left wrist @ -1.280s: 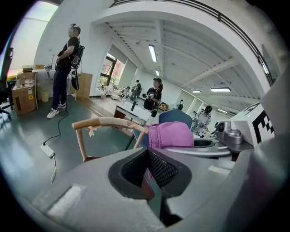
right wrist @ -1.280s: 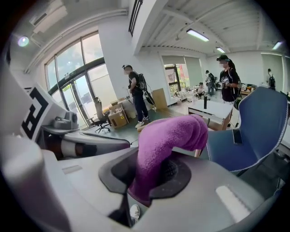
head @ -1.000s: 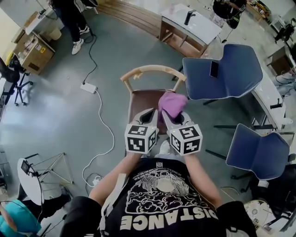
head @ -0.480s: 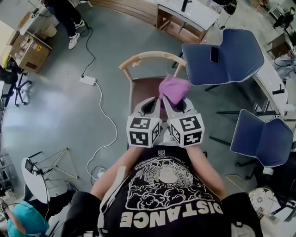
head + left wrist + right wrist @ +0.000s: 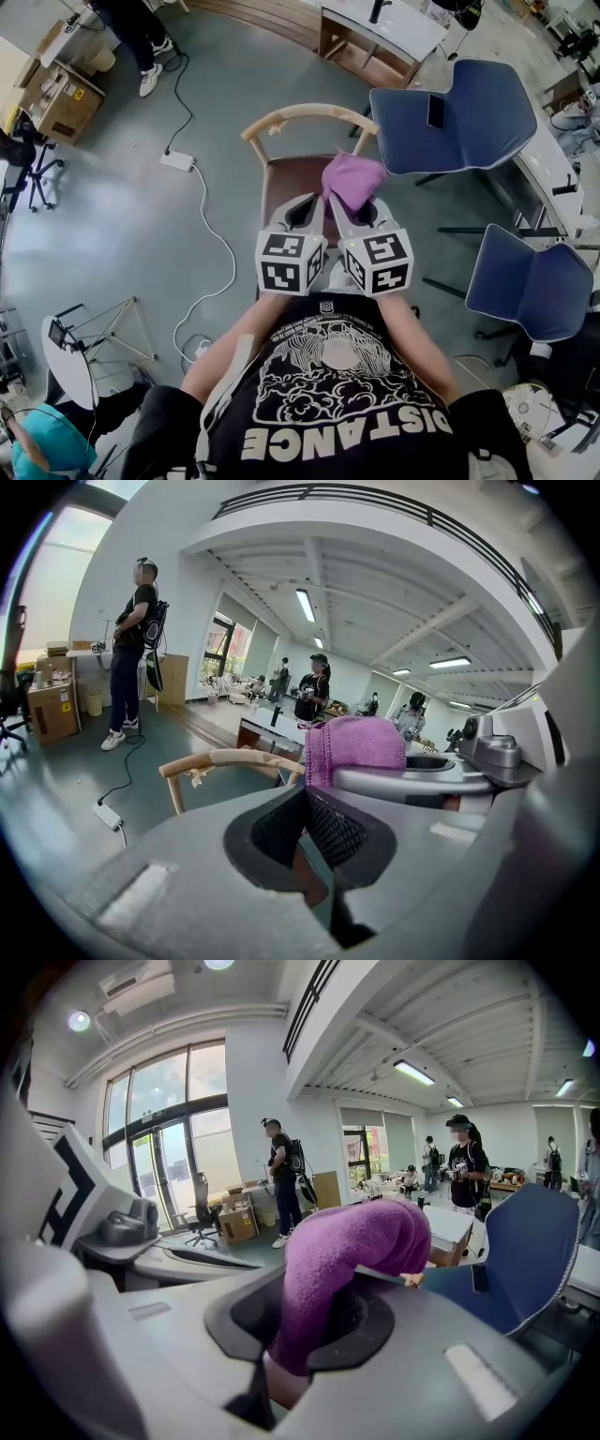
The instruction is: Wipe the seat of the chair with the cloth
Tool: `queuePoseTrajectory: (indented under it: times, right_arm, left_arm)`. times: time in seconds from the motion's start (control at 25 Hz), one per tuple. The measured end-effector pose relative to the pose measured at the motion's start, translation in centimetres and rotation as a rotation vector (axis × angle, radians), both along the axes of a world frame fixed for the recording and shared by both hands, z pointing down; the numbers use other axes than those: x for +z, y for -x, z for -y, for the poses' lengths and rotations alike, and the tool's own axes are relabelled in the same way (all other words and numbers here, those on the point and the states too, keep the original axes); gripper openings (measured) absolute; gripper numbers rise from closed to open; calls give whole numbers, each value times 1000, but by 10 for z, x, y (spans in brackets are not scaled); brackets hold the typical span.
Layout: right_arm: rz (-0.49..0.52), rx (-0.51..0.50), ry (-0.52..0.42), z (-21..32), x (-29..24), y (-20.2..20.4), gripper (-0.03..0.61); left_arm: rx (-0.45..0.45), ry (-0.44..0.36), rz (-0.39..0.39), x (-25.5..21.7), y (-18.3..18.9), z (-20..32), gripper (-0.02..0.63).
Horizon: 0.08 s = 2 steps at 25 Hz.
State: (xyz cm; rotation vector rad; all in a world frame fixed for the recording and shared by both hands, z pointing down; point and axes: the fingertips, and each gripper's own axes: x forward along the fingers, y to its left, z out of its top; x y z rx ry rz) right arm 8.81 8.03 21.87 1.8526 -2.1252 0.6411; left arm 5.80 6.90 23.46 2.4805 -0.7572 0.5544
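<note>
The right gripper [image 5: 361, 214] is clamping its jaws on the purple knitted cloth [image 5: 349, 1241], which is drooping over their tips, above the chair seat [image 5: 289, 186]. It looks soft and light, so a bunched fold is probably the best place to grip. The left gripper [image 5: 302, 214] is holding its jaws together, empty.

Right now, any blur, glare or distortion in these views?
Head view: sharp, fisheye-curved, sheen on the floor left of the chair. Left gripper view: heavy fisheye, black corners, left tool blurred up close. Right gripper view: black corners, cloth crisp.

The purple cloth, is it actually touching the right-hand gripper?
Touching. The right gripper view shows the purple cloth clamped between the jaws of the right gripper, with its free end folding over the top.
</note>
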Motion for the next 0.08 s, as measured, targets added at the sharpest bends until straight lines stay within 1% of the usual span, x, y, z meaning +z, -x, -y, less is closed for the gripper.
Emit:
queuePoseTrajectory:
  times: [0.08]
  right_arm:
    - [2, -3, 1, -1, 3, -3, 61]
  left_arm:
    - [1, 0, 4, 3, -3, -1, -6]
